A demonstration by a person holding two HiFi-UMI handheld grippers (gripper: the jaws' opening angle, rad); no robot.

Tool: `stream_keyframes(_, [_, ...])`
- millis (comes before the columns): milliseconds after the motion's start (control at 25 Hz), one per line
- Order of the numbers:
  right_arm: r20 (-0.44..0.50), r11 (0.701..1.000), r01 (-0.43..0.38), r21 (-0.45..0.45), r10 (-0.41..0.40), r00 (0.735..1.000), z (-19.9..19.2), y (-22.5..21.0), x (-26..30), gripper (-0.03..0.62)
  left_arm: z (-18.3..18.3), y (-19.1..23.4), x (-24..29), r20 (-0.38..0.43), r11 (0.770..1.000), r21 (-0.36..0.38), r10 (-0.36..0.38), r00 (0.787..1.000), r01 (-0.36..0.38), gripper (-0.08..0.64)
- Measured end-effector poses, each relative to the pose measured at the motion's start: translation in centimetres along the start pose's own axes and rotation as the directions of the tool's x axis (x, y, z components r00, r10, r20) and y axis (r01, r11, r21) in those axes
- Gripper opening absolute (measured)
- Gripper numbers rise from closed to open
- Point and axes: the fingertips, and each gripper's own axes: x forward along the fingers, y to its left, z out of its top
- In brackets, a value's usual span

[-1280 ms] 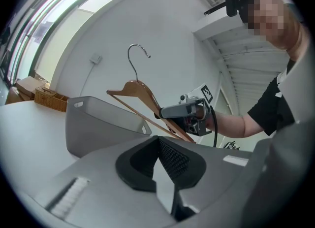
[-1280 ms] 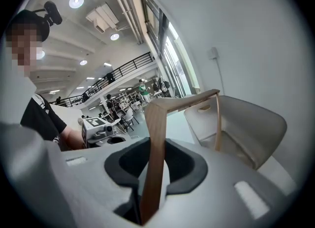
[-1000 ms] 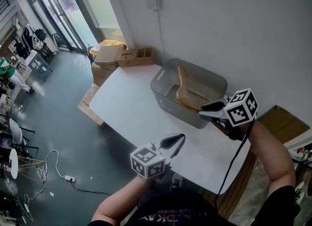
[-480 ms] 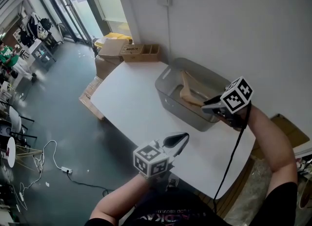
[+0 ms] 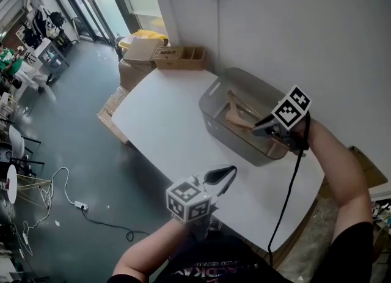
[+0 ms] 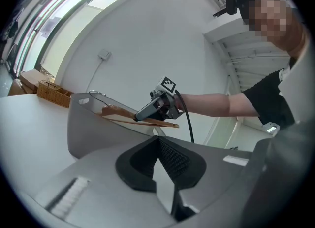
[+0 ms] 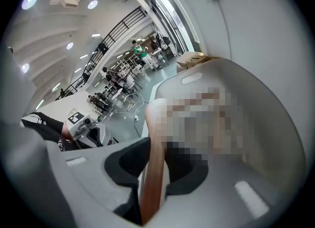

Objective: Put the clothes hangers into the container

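A grey plastic container stands at the back right of the white table. A wooden clothes hanger lies slanted inside it, one arm reaching up over the near right rim. My right gripper hangs over that rim, shut on the hanger's arm, which runs between its jaws. The left gripper view shows the hanger above the container's wall. My left gripper hovers by the table's front edge, shut, with nothing in it.
Cardboard boxes and a wooden organiser stand past the table's far end. A white wall runs close behind the container. The floor at the left holds cables and chairs, with people farther off.
My right gripper has moved away from me and over the container with the hanger, whose body now lies lower inside. The left gripper has hardly moved.
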Motion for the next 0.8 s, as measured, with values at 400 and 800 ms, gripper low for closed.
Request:
stream_keyframes(400, [-0.038,0.994,-0.06,0.096,0.064,0.997,1.3,-5.5,2.8,0.098,-0.5,5.4,0.1,-0.009,0.998,-0.039,0.05,0.999,-0.051,0.006])
stream_keyframes(800, [-0.062,0.99,-0.099,0.104,0.106,0.992,1.1,-6.9,4.4,0.104,-1.2,7.1,2.0,-0.041,0.996,-0.082,0.032,0.999,-0.035,0.006])
